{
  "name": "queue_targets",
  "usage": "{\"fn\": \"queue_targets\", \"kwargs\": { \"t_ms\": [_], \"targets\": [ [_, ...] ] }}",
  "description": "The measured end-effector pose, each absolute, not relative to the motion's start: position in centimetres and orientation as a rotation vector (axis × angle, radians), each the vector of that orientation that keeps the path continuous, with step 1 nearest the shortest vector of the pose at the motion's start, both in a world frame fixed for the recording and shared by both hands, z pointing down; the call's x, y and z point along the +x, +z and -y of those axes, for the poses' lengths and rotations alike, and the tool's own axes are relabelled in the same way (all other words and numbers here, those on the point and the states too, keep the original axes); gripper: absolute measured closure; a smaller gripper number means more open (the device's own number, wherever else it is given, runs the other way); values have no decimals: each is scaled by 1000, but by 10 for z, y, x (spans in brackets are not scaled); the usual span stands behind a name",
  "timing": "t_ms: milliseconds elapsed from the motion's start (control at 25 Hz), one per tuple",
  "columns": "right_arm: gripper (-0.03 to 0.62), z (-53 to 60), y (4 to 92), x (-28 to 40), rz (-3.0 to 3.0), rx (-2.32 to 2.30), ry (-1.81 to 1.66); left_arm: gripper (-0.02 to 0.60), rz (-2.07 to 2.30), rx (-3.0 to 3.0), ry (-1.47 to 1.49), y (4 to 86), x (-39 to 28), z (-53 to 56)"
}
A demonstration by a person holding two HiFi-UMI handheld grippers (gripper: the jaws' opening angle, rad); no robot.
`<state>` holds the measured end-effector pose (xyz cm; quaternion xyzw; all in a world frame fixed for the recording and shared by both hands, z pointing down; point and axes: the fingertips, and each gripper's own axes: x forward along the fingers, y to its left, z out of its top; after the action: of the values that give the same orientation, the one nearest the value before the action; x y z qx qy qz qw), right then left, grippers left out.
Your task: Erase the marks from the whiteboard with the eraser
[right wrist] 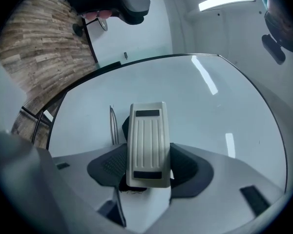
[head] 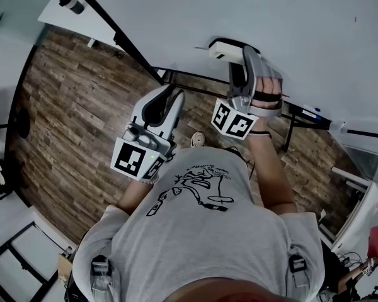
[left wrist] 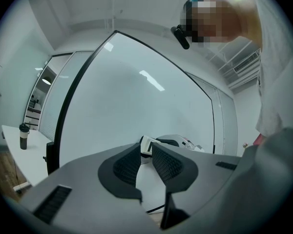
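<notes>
The right gripper point(right wrist: 147, 156), shut across the eraser point(right wrist: 147, 143) whose long axis runs straight ahead, holds it seemingly against the whiteboard point(right wrist: 215, 126), thin dark marks point(right wrist: 112, 126) just to its left, while the left gripper point(left wrist: 146, 152), barely parted and empty, waits farther off.

eraser point(right wrist: 146, 145) cream, ribbed | whiteboard point(right wrist: 212, 123) white, black frame | floor point(head: 69, 124) brown planks

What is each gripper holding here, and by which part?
Right gripper clamps the eraser by its long sides, near one end. Left gripper holds nothing.
</notes>
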<state>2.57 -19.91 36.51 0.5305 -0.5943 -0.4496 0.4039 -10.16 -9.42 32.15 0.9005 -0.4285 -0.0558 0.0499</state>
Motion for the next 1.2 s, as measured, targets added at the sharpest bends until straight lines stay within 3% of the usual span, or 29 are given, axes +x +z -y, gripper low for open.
{"fn": "queue_targets", "kwargs": {
  "t_ms": [560, 1200],
  "targets": [
    [339, 206, 382, 19, 1446, 1335, -1149, 500, 1302, 2734, -171, 325, -105, 100],
    [338, 211, 477, -12, 1440, 1099, -1136, 499, 1358, 2701, -149, 329, -118, 97]
  ]
}}
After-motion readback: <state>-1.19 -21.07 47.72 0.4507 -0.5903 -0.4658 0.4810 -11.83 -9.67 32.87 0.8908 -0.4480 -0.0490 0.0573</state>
